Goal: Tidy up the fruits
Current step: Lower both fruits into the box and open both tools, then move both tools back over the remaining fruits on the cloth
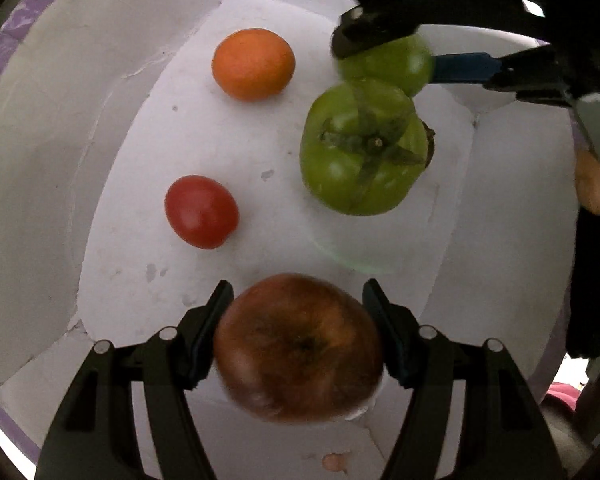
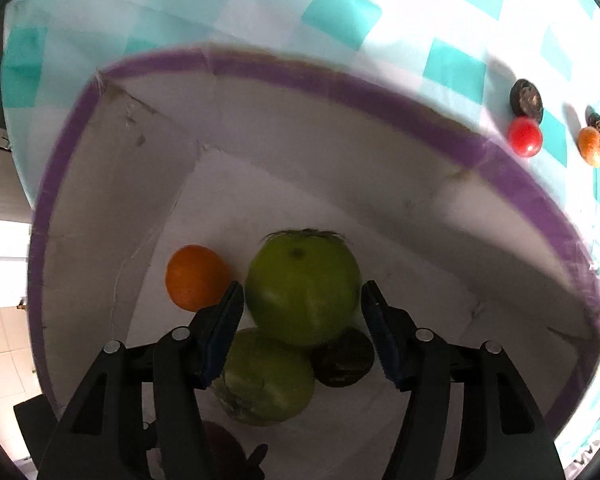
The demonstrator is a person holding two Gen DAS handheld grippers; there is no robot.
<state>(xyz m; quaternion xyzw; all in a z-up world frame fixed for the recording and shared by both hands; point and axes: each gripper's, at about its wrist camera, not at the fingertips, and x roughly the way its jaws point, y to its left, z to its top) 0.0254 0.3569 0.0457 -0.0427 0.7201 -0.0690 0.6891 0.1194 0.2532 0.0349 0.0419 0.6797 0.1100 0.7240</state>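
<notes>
Both grippers work inside the purple-rimmed box (image 2: 340, 80): L gripper (image 1: 298, 332) holds a brown-red apple (image 1: 298, 348) between narrowed fingers, low over the near floor. R gripper (image 2: 302, 320) grips a green tomato (image 2: 302, 288) directly above a second green tomato (image 1: 364, 148). Open floor lies between the red tomato (image 1: 201, 211), the orange (image 1: 253, 64) and the L wall; more fruit waits outside on the checked cloth (image 2: 340, 12).

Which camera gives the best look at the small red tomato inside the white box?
The left wrist view: the small red tomato lies in plain sight on the white box floor. In the right wrist view that tomato does not show; the red one there lies outside, on the cloth.
</notes>
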